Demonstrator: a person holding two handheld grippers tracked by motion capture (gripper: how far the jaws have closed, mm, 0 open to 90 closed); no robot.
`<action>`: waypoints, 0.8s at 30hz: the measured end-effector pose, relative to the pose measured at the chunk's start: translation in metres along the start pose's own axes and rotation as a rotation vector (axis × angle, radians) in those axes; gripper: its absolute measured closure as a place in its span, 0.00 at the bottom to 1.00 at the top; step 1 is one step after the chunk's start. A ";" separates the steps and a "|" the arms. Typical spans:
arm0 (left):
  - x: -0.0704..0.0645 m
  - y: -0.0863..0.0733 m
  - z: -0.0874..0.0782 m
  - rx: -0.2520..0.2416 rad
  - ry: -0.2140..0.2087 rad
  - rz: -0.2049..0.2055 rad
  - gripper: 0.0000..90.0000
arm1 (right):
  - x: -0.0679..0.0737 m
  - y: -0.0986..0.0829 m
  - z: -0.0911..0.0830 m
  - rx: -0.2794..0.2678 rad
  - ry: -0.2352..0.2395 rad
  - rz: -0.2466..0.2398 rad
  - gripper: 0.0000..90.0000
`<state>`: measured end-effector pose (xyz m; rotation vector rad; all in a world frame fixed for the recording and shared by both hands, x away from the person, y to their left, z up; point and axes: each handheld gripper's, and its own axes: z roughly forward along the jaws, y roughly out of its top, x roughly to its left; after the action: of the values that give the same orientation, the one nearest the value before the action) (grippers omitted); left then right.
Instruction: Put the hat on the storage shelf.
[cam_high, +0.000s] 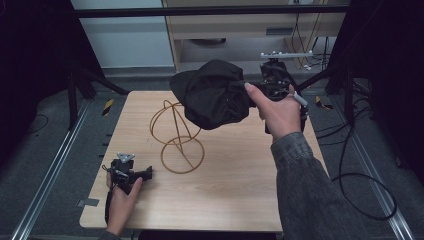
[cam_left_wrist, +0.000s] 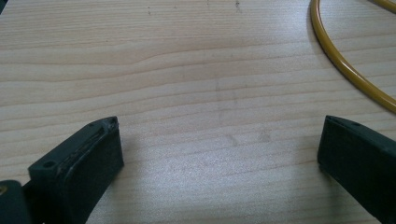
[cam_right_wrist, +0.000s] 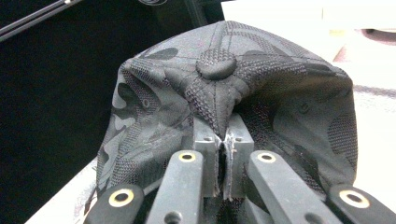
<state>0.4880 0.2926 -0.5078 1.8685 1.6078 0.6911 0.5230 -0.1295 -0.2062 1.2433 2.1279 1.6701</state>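
Note:
A black cap (cam_high: 214, 94) with a faint camouflage pattern hangs in the air above the back of the wooden table (cam_high: 230, 190). My right gripper (cam_high: 252, 90) is shut on its crown fabric; in the right gripper view the cap (cam_right_wrist: 233, 88) shows its top button just beyond the pinched jaws of the right gripper (cam_right_wrist: 224, 135). Below and to the left of the cap a yellow wire stand (cam_high: 177, 135) rises from a ring base on the table. My left gripper (cam_high: 148, 173) rests open near the table's front left, and its view shows bare wood between the fingers (cam_left_wrist: 79, 163) and an arc of the stand's ring (cam_left_wrist: 345, 65).
Black frame struts (cam_high: 95, 80) stand beyond the table's back left corner. A black cable (cam_high: 360, 185) loops on the floor at the right. A cabinet (cam_high: 250, 30) sits behind the table.

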 end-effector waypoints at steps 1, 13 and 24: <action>0.000 0.000 0.000 0.000 0.000 0.000 0.00 | 0.002 0.000 0.002 0.001 0.004 -0.001 0.96; 0.000 0.000 0.000 -0.005 -0.001 -0.004 0.00 | 0.017 -0.005 0.027 0.024 0.061 -0.005 0.96; 0.000 0.000 0.000 -0.004 -0.001 -0.001 0.00 | 0.030 -0.013 0.056 0.062 0.086 -0.018 0.96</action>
<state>0.4881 0.2922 -0.5081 1.8648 1.6051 0.6931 0.5299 -0.0687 -0.2269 1.1855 2.2506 1.6916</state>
